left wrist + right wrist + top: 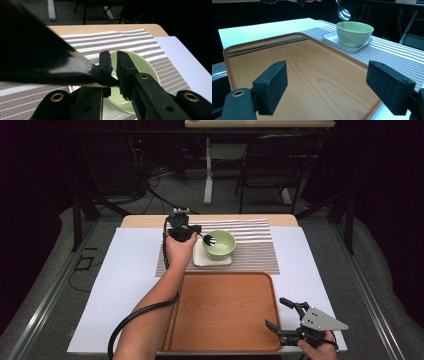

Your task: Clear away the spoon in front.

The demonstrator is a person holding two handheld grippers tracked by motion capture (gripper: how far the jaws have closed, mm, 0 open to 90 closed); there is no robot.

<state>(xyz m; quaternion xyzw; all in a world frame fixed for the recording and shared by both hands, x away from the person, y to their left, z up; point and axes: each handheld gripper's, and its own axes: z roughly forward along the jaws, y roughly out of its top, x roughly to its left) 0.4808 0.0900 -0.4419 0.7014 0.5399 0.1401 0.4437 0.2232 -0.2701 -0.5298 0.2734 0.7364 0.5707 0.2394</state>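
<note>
- Spoon [343, 12] is clamped by its handle in my left gripper [199, 233], bowl end hanging just past the jaw tips over the near rim of the green bowl [219, 244].
- It looks light, stiff and slick metal; I judge the flat handle the right place to pinch, since the rounded end would slip.
- The green bowl sits on a white dish [329, 39], likely breakable.
- My left forearm reaches forward, wrist level.
- Right gripper [283, 317] rests over the tray [220, 310] corner, jaws wide apart, nothing between them.

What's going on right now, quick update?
Left gripper shut on spoon, held above green bowl. Right gripper open, idle over tray. Nothing in the way.
</note>
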